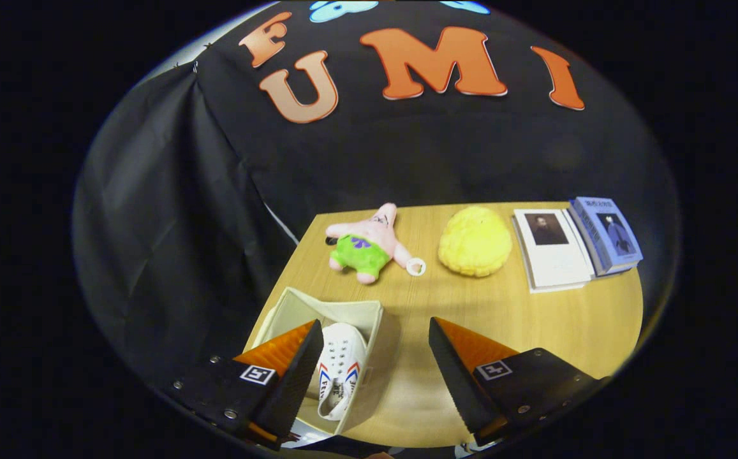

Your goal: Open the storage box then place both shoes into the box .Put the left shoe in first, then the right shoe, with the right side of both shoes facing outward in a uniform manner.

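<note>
Gripper [374,331] hangs open and empty above the box [378,319]
One white shoe [342,366] lies inside the box; a plush toy [369,245] sits beyond it

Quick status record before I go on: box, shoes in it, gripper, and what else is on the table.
box: storage box open, near the table's left edge
shoes: one white shoe lies inside the box; a second cannot be made out
gripper: gripper open, fingers spread, holding nothing; left finger above the box, right finger above bare table
beyond: pink star plush, yellow plush, white book, blue book
</note>
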### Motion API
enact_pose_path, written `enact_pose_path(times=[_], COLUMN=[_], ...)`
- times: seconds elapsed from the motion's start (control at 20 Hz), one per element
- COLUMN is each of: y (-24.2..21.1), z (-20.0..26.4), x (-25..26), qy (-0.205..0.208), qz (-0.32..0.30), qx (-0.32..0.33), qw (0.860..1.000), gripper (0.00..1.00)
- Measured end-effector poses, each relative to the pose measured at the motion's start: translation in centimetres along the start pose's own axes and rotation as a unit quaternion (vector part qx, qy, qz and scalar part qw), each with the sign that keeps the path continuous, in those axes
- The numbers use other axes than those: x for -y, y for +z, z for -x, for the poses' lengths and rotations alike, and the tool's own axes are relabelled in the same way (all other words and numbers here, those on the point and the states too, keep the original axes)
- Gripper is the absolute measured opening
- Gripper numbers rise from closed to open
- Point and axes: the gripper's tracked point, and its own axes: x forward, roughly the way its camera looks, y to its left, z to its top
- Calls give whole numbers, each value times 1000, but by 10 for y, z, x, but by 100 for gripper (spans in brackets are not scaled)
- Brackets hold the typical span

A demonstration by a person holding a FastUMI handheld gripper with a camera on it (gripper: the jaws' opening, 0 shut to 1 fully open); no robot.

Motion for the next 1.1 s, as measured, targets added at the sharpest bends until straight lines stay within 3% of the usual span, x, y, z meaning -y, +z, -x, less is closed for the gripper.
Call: enact_pose_path(times=[0.25, 0.45, 0.7, 1.1], y=[65, 111, 158, 209], z=[50, 85, 143, 218], x=[43, 86, 119, 110], qy=[-21, -53, -90, -84], qz=[6, 22, 74, 114], qx=[106, 193, 284, 414], qw=[994, 979, 952, 899], gripper=[99, 99, 98, 98])
